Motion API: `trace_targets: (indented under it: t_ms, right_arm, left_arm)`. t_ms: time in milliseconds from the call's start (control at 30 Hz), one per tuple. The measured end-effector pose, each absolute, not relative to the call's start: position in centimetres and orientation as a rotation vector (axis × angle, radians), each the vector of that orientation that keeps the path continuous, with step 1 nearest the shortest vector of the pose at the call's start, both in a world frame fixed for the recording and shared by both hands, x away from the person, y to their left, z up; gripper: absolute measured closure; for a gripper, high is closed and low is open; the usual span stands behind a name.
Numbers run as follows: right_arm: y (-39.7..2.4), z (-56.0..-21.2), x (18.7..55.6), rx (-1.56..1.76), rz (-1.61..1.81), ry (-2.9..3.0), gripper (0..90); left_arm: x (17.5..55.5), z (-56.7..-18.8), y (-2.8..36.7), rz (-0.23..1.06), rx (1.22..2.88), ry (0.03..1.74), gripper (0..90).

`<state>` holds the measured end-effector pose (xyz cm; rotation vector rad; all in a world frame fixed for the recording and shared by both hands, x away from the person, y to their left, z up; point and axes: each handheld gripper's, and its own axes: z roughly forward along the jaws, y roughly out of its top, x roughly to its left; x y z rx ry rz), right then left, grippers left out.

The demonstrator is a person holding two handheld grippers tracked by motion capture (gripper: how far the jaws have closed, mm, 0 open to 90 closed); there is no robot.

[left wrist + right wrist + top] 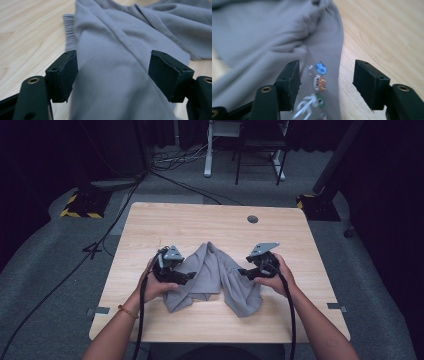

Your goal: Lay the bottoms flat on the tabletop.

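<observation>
Both fingers released, left gripper and right gripper flanking garment on counter. Risk: regrasping loose folds, bunching cloth unevenly.

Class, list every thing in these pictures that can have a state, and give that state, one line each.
grey garment: crumpled, lying loose on the table, printed figures showing
left hand-held gripper: open, over the cloth, pads clear of it
right hand-held gripper: open, above the printed edge, holding nothing
</observation>
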<state>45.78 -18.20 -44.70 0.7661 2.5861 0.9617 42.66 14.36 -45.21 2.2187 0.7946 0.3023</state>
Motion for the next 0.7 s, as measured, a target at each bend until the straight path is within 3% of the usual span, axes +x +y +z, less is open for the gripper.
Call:
trace_targets:
  t_ms: [167,233,300,333,433,467,500,533,567,700]
  right_arm:
    - [-17.2,-46.5,47.3,0.786,0.944,2.654,35.9]
    - [-16.7,-47.0,47.4,0.801,0.907,2.672,34.2]
    - [-16.5,-47.1,47.5,0.801,0.890,2.682,34.3]
    - [-16.4,-47.2,47.5,0.798,0.901,2.685,38.8]
    - [-16.2,-47.4,47.5,0.777,0.900,2.723,57.0]
    - [-16.2,-47.4,47.5,0.777,0.900,2.723,57.0]
    - [-16.1,-47.3,47.4,0.754,0.922,2.746,73.9]
    - [-16.1,-47.3,47.4,0.754,0.922,2.746,73.9]
    - [-15.9,-47.3,47.3,0.732,0.911,2.741,87.0]
    - [-15.9,-47.1,47.3,0.733,0.865,2.679,90.0]
  left_arm:
    - [43.4,-46.1,12.7,0.290,2.266,0.813,32.0]
    - [43.4,-46.4,12.4,0.304,2.299,0.820,44.3]
    - [43.4,-46.6,12.3,0.298,2.312,0.813,48.1]
    - [43.5,-47.0,12.1,0.290,2.338,0.813,59.4]
    - [43.6,-47.2,12.1,0.272,2.355,0.794,71.9]
    - [43.6,-47.3,12.0,0.278,2.351,0.794,71.9]
    - [43.8,-47.3,11.9,0.272,2.353,0.787,77.9]
    - [43.8,-47.3,11.9,0.272,2.353,0.787,79.3]
    - [43.9,-47.3,11.9,0.279,2.351,0.782,80.6]
    - [44.7,-46.8,11.8,0.306,2.325,0.776,82.2]
